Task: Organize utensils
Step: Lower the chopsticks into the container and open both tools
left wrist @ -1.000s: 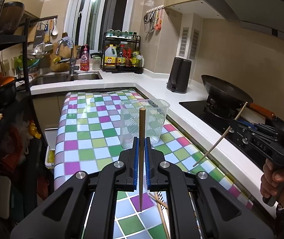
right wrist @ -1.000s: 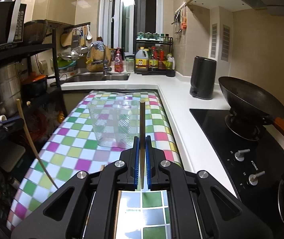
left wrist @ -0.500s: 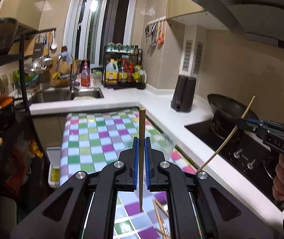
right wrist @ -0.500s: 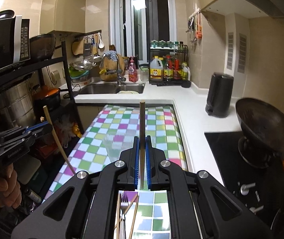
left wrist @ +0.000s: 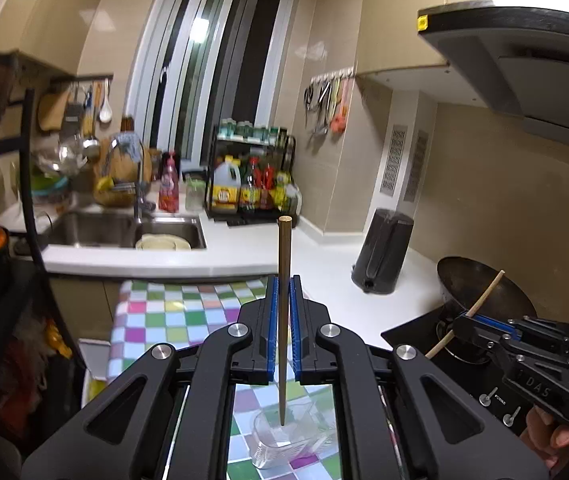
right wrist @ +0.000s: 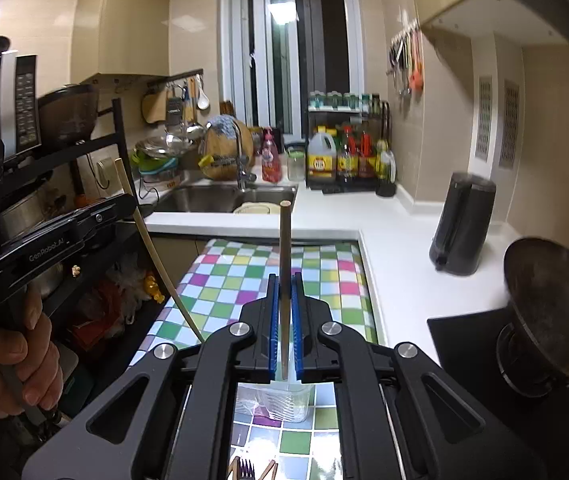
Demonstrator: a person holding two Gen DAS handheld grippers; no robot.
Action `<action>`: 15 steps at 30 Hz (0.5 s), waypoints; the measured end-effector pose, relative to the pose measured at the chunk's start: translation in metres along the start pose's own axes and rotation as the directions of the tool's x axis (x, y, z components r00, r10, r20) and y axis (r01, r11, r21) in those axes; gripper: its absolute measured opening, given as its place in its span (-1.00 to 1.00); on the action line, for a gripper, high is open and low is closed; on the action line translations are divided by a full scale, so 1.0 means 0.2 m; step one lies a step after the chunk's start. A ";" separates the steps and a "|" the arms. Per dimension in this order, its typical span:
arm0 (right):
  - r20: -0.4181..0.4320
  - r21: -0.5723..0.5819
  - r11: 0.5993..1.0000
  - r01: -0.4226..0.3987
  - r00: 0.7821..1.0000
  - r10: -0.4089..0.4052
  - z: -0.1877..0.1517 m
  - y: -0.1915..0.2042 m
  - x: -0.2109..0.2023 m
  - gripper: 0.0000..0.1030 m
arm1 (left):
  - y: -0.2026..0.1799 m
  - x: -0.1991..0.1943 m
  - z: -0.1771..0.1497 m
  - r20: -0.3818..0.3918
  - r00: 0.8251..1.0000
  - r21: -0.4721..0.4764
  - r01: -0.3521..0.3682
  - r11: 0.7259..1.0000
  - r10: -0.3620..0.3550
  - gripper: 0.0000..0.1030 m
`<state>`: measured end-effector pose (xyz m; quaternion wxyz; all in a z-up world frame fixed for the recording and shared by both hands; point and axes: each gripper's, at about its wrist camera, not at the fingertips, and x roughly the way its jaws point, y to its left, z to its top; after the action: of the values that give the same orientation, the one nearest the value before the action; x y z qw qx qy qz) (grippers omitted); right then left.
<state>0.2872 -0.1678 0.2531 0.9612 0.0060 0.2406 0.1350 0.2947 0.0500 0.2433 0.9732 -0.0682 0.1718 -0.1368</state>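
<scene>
Clamped upright, one chopstick (left wrist: 283,300) in left gripper (left wrist: 283,328), another (right wrist: 284,280) in right gripper (right wrist: 284,330), both above the clear cup (left wrist: 288,440), presumably for dropping tip-first inside.

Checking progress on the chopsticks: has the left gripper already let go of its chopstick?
No, the left gripper is shut on its chopstick, above the clear cup.

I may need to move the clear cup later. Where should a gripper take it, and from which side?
Pinch the clear cup by its rim from above, one finger inside: it stands upright, open-topped, and looks too wide to span.
</scene>
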 end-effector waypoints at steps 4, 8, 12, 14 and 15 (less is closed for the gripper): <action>-0.061 0.029 1.000 0.000 0.998 0.002 -0.09 -0.05 0.17 -0.88 | 0.02 0.15 -0.13 -0.070 0.998 -0.009 0.001 1.000 -0.002 -0.89; -0.114 0.044 0.999 0.000 0.994 0.005 -0.17 -0.08 0.29 -0.88 | 0.04 0.24 -0.26 -0.129 0.992 -0.006 0.005 1.000 -0.006 -0.89; -0.152 0.044 0.999 -0.008 0.988 0.014 -0.24 -0.07 0.37 -0.88 | 0.06 0.29 -0.36 -0.169 0.986 -0.011 0.004 1.000 -0.006 -0.89; -0.165 0.049 0.999 -0.009 0.986 0.017 -0.27 -0.07 0.39 -0.88 | 0.07 0.31 -0.39 -0.182 0.983 -0.008 0.001 1.000 -0.002 -0.89; -0.170 0.052 0.999 -0.008 0.985 0.017 -0.29 -0.07 0.41 -0.88 | 0.07 0.31 -0.41 -0.191 0.982 -0.007 0.000 1.000 -0.001 -0.89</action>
<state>0.3330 -0.1632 0.1636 0.9356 0.0207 0.3255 0.1349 0.3261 0.0378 0.1453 0.9520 -0.0581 0.2647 -0.1423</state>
